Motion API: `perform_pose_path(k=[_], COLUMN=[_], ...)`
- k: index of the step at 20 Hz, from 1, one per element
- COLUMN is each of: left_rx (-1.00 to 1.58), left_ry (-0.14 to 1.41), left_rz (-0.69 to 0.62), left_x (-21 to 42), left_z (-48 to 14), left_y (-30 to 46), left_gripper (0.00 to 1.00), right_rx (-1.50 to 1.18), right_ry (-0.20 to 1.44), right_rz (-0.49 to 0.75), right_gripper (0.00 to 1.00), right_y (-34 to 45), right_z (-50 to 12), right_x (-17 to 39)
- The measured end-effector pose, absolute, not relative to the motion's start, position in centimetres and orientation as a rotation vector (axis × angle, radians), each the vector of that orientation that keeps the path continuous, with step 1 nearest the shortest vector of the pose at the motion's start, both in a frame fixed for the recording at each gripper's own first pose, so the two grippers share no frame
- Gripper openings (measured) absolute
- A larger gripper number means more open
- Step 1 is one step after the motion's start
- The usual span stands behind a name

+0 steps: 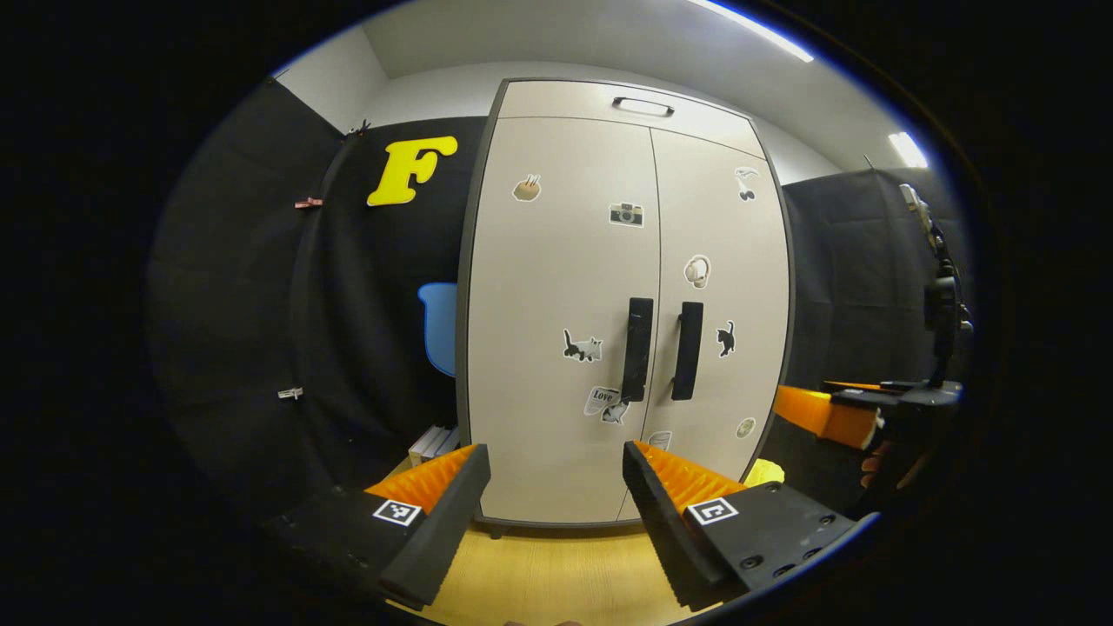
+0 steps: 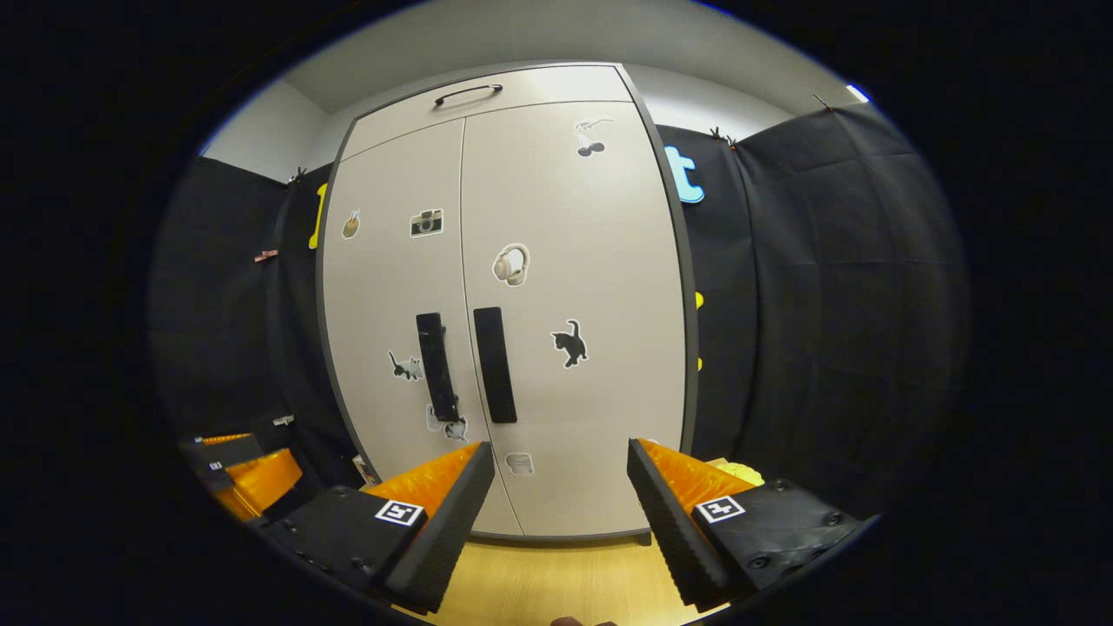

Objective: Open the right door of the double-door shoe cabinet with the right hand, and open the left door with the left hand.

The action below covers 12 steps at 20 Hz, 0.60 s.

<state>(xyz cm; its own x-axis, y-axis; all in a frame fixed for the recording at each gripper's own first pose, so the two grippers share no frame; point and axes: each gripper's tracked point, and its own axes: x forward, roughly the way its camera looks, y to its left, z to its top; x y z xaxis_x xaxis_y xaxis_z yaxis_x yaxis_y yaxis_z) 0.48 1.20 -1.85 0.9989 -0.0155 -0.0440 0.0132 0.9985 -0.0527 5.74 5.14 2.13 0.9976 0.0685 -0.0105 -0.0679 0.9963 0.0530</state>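
Observation:
A tall pale shoe cabinet (image 1: pixel 556 226) with stickers stands ahead, both doors closed. Its left door handle (image 1: pixel 637 349) and right door handle (image 1: pixel 687 350) are dark vertical bars side by side at the centre seam. In the right gripper view the cabinet (image 2: pixel 600 261) shows the left handle (image 2: pixel 436 367) and right handle (image 2: pixel 494 364) too. My left gripper (image 1: pixel 556 474) stands open, some way short of the doors, below the left door. My right gripper (image 2: pixel 561 469) is open too, facing the lower right door. The right gripper (image 1: pixel 822 413) also appears at the right edge of the left gripper view.
A light wooden floor (image 1: pixel 556 574) runs up to the cabinet's base. Black cloth walls flank it on both sides. A drawer front with a handle (image 1: pixel 643 106) tops the cabinet. A few flat items (image 1: pixel 432 443) lie at the cabinet's lower left.

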Motion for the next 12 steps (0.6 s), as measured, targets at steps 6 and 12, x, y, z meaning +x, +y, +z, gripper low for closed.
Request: perform_pose_path(k=[6,12], left_rx=[-0.074,-0.104], left_ry=[0.05,0.07], left_rz=[0.023,0.074], left_x=[0.3,0.4], left_z=[-2.4,-3.3], left_y=[3.5,6.4], left_gripper=[0.95,0.95], right_rx=[0.022,-0.003], right_ry=[-0.005,-0.017], right_rz=[0.11,0.136], right_gripper=[0.98,0.98], right_y=[8.5,11.8], right_z=[4.4,5.7], right_x=[10.6,15.6])
